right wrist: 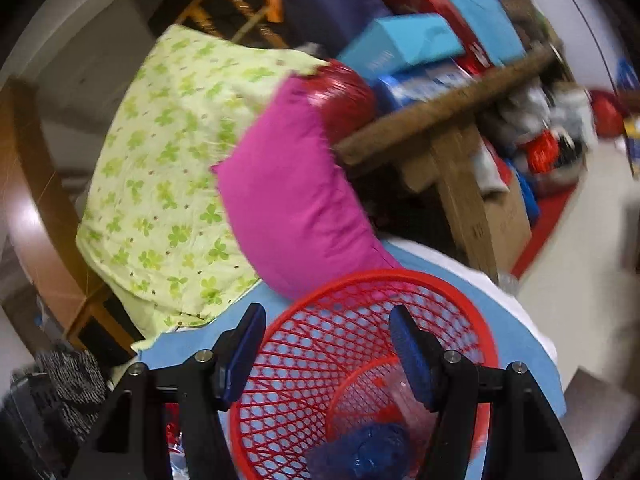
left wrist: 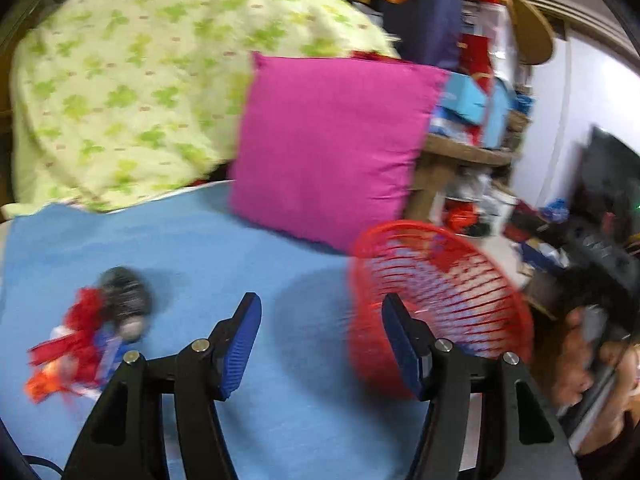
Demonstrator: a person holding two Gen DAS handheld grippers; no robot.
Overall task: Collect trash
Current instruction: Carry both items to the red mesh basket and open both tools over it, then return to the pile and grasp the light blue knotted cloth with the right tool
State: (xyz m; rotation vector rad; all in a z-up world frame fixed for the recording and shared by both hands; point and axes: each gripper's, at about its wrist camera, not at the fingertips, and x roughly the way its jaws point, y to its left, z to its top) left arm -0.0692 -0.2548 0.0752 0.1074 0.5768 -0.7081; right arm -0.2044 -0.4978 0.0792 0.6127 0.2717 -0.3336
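Observation:
A red mesh basket (left wrist: 452,280) stands on the blue bed sheet (left wrist: 192,248) at the right of the left wrist view. A heap of trash (left wrist: 92,332), red and blue wrappers with a grey crumpled lump, lies on the sheet at the left. My left gripper (left wrist: 320,312) is open above the sheet between heap and basket, with nothing between its fingers. In the right wrist view my right gripper (right wrist: 326,322) is open over the basket's (right wrist: 304,360) mouth. Inside lie a blue crumpled piece (right wrist: 368,452) and clear plastic (right wrist: 400,396). Nothing is held.
A magenta cushion (left wrist: 332,148) and a green-patterned pillow (left wrist: 132,80) lean at the bed's head. A wooden shelf (right wrist: 448,120) crowded with boxes stands right of the bed. A person's head (left wrist: 596,344) shows at the lower right of the left wrist view.

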